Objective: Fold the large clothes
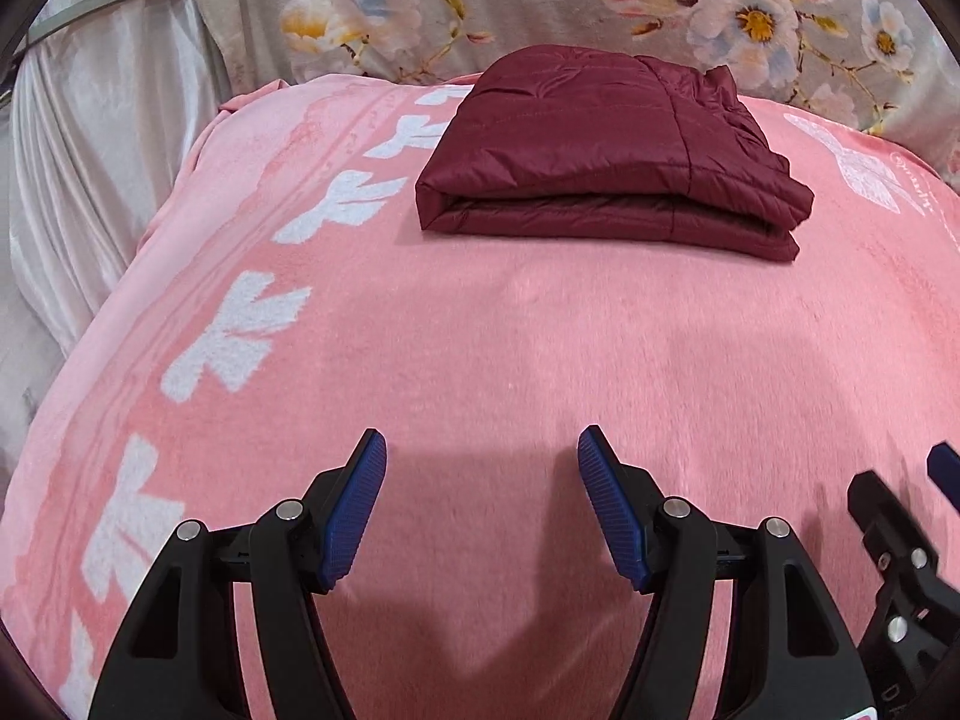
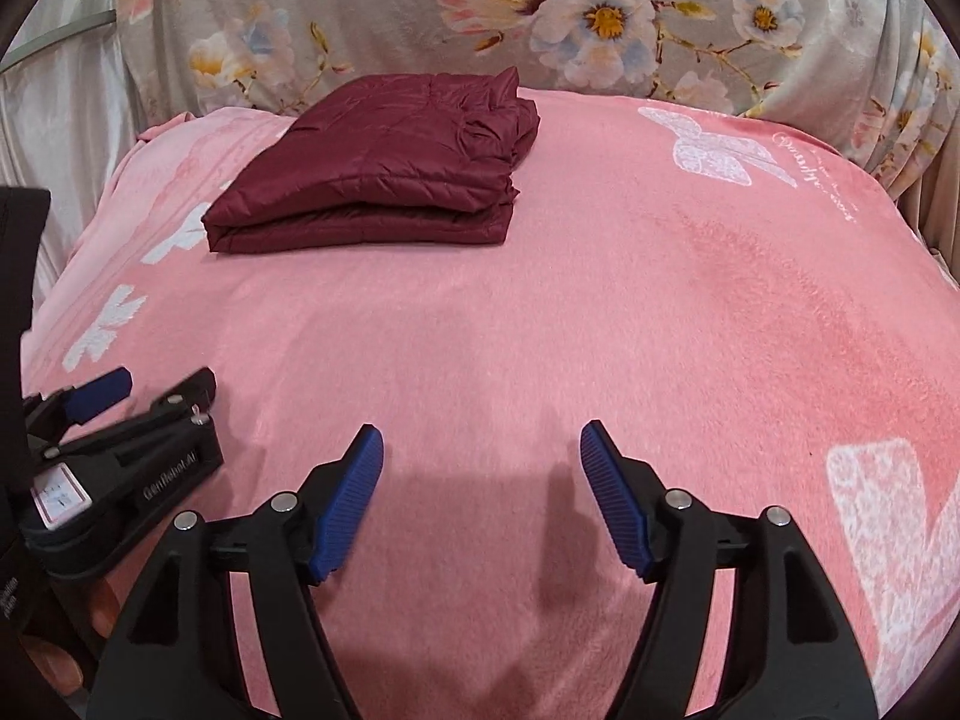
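Ahead of both grippers, a folded maroon jacket [image 1: 606, 150] lies on a pink blanket [image 1: 480, 330]

Left gripper [image 1: 482, 450] and right gripper [image 2: 481, 447] hover side by side, released and empty, well apart from the jacket; beyond it hangs a floral cloth [image 2: 540, 18], with pale satin drapery [image 1: 102, 138] off to the left

Folded jacket [image 1: 606, 150]: on the blanket [image 1: 480, 330], upper middle of my left view (upper left in my right view).
My left gripper [image 1: 482, 504]: bottom centre, well before the jacket.
My right gripper [image 2: 482, 501]: just right of it.
Floral cloth [image 1: 540, 6]: behind the blanket.
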A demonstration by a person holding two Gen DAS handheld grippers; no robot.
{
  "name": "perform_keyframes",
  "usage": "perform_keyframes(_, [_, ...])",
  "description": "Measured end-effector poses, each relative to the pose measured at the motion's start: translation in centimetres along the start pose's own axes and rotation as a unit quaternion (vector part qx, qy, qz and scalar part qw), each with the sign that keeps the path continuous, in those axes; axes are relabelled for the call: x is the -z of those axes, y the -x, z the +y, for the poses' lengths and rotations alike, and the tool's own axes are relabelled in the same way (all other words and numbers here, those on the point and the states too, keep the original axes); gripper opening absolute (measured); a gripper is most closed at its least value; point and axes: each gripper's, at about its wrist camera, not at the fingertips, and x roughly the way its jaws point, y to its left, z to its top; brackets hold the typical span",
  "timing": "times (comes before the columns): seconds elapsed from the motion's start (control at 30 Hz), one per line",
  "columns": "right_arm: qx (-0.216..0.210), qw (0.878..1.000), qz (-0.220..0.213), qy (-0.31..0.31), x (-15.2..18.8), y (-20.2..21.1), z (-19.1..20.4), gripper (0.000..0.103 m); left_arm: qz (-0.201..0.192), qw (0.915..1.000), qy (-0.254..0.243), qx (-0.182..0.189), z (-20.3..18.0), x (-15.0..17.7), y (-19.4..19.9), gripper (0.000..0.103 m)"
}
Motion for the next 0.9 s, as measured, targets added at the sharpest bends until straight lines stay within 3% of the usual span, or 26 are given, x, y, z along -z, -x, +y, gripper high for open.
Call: perform_keyframes(0.9, [0.000, 1.000, -0.011, 0.011, 1.3, 0.4, 0.4, 0.073, -0.021, 0.9995, -0.012, -0.020, -0.4, 1.5, 0.7, 0.070])
